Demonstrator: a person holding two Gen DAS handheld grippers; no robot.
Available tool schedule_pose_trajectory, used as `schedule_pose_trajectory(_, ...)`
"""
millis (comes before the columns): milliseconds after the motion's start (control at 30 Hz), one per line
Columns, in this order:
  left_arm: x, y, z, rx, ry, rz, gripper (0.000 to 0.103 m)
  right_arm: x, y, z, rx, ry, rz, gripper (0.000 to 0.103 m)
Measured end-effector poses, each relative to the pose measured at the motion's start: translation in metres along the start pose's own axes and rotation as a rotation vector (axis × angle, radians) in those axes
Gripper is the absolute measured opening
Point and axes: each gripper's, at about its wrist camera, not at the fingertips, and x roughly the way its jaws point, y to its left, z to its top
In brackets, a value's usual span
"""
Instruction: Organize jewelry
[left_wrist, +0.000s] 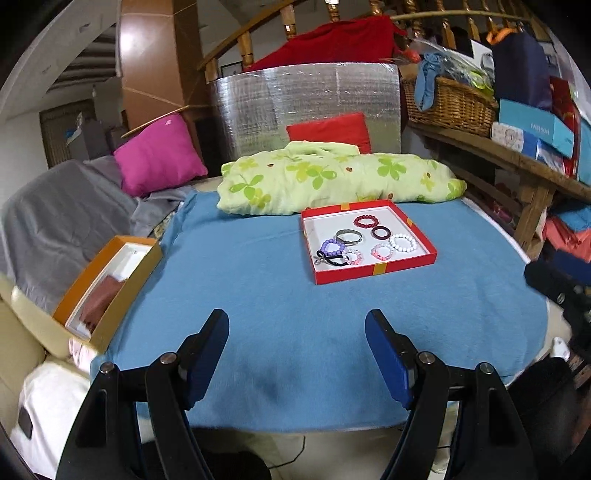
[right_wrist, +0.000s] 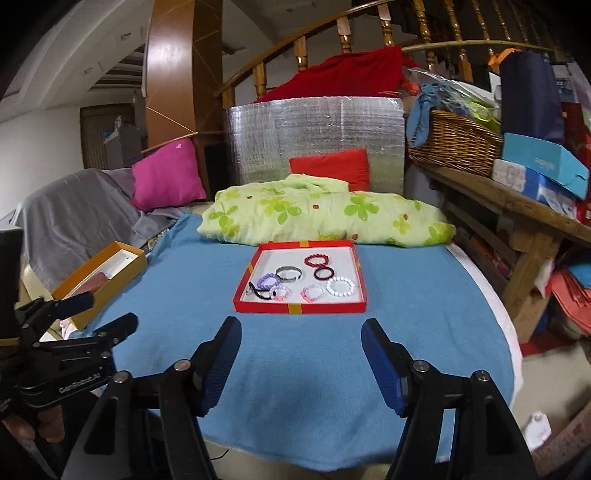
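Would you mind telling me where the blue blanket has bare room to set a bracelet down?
Bare blue blanket lies between the red tray and both open tongs, and between tray and orange box. The tray's near-left corner is crowded with bracelets; behind it lies the green floral quilt.

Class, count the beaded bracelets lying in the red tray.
5: dark red at the back, purple left, white right, two pinkish in front. Others are smooth bands.
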Motion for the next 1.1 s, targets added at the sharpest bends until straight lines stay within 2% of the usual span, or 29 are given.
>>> schedule_pose_trajectory(267, -0.035, 0.011, -0.017, -0.026, 0.0, 0.065, 0.077, -0.03, 0.011, -0.012, 0.014, 0.024, -0.022, 0.071)
schedule_pose_trajectory(633, -0.058, 0.002, -0.019, 0.008, -0.035, 0.072, 0.077, -0.043, 0.019, -0.023, 0.016, 0.033, -0.037, 0.071)
schedule_pose_trajectory(1100, -0.056, 0.001, -0.016, 0.009, -0.03, 0.076, 0.077, -0.04, 0.011, -0.02, 0.051, 0.036, -0.049, 0.071)
